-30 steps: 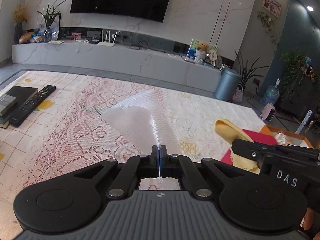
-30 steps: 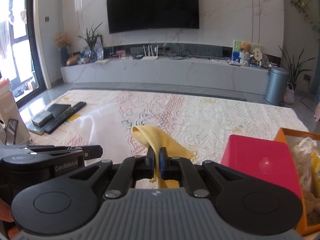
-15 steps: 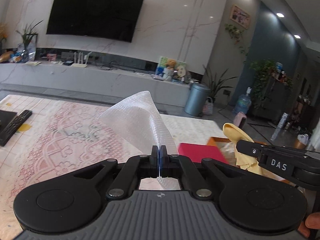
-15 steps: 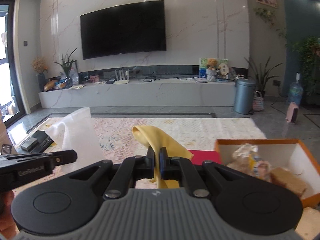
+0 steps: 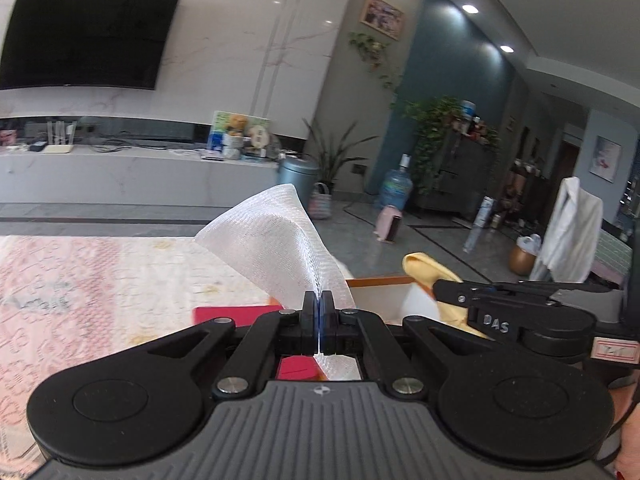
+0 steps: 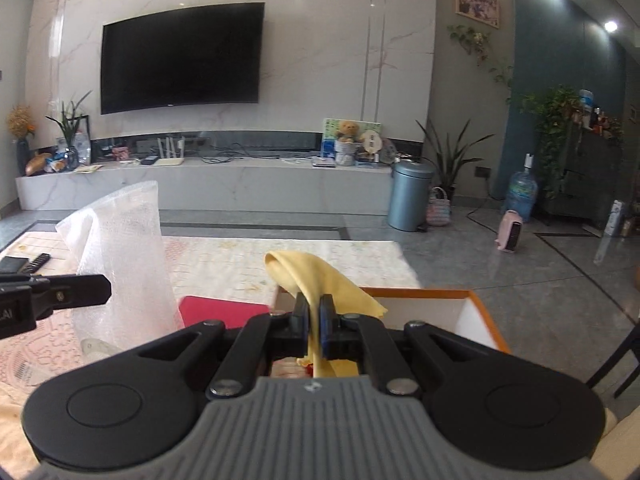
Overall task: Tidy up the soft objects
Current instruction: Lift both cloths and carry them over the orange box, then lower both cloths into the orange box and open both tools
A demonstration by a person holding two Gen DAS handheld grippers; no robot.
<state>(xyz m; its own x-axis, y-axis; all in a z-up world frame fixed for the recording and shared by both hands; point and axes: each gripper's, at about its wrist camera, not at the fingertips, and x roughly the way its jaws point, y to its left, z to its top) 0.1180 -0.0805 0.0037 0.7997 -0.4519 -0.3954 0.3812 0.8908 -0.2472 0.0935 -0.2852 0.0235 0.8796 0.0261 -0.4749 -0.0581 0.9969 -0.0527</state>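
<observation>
My left gripper [image 5: 319, 304] is shut on a white bubble-wrap sheet [image 5: 276, 244], held up above the lace-covered table [image 5: 100, 280]; the sheet also shows in the right wrist view [image 6: 120, 248]. My right gripper [image 6: 314, 312] is shut on a yellow cloth [image 6: 316, 276], held over the near end of an orange-rimmed box [image 6: 472, 300]. The cloth [image 5: 428, 268] and the right gripper [image 5: 448, 292] show at the right of the left wrist view, above the box [image 5: 380, 282].
A red lid or board [image 6: 220, 310] lies on the table beside the box. Remote controls [image 6: 32, 262] lie at the table's far left. A TV wall, a grey bin [image 6: 410, 196] and plants stand beyond.
Both grippers have risen and swung to the right with their loads, from over the table toward the orange box. The yellow cloth now hangs over the box.
</observation>
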